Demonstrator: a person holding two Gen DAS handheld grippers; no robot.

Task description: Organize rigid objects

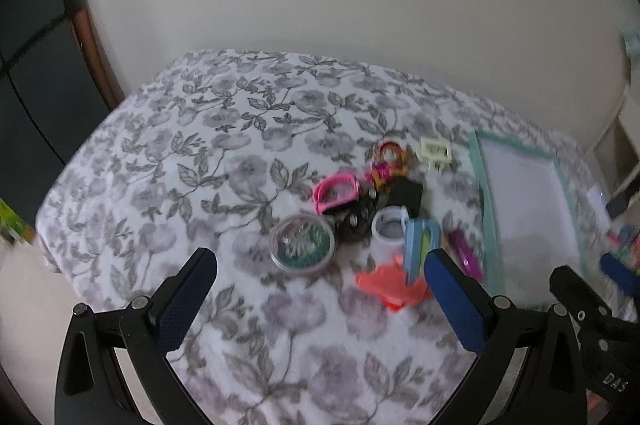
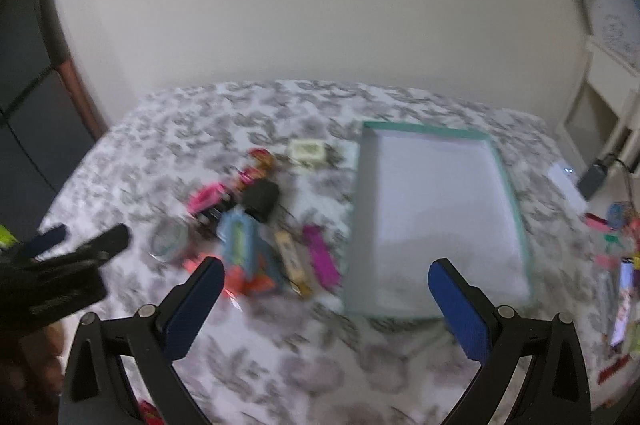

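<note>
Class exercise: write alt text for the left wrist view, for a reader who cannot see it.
An open, empty left claw hovers over a floral tablecloth with a cluster of small items: a round clear container, pink glasses and a white tape roll. An empty teal-rimmed tray lies to their right.

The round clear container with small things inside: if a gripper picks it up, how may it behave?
The round clear container looks like smooth hard plastic, so the pads may slip on its curved wall. It is low and wide, so tipping seems unlikely. Its small contents would probably shift or rattle; whether a lid closes it I cannot tell.
</note>
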